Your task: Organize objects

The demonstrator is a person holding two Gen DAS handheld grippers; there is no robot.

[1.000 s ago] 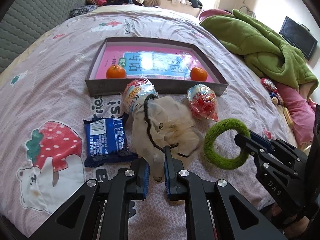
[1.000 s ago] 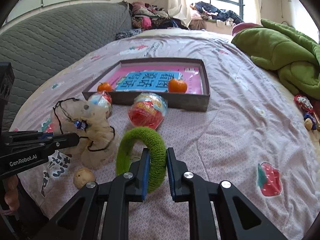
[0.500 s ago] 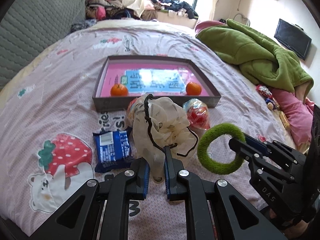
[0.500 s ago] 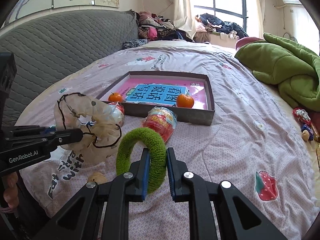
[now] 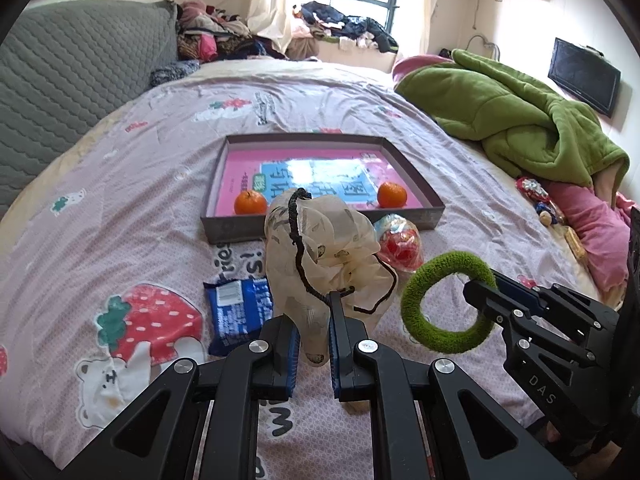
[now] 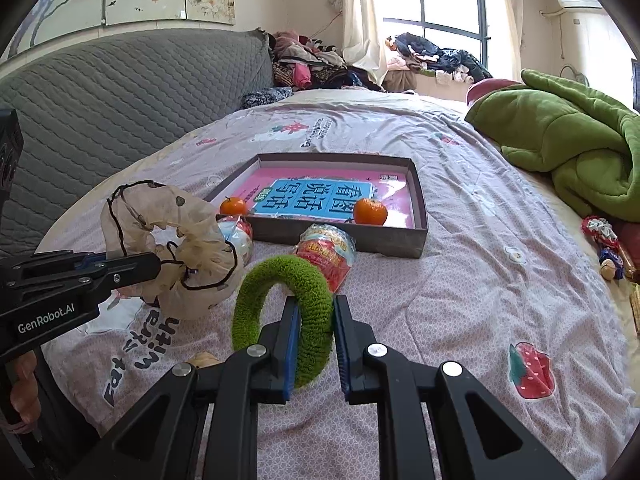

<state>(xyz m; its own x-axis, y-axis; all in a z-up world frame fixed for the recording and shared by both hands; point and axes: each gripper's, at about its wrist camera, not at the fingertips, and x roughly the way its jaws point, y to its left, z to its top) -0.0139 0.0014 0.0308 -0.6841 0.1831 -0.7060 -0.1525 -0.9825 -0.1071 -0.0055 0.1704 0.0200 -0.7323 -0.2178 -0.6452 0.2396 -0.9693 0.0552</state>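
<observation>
Bedspread (image 5: 120, 200): two oranges (image 5: 250, 202) boxed; each hand-held gripper (image 5: 314, 308) grasps one scrunchie (image 5: 320, 256).

Tray (image 5: 436, 216) sits mid-bed on the sheet (image 5: 120, 208), w/ two oranges inside at its near wall: one left (image 5: 250, 202), one right (image 5: 392, 194). Just in front of tray: two snack cups (image 6: 328, 254) (image 6: 236, 236). Wrapped snack pack (image 5: 240, 312) lies nearer, to the left. Sheer scrunchie (image 5: 320, 264) held up left of fuzzy ring (image 5: 444, 300). Blanket heap (image 5: 512, 120) off to the right; headboard (image 6: 120, 100) on the left.
</observation>
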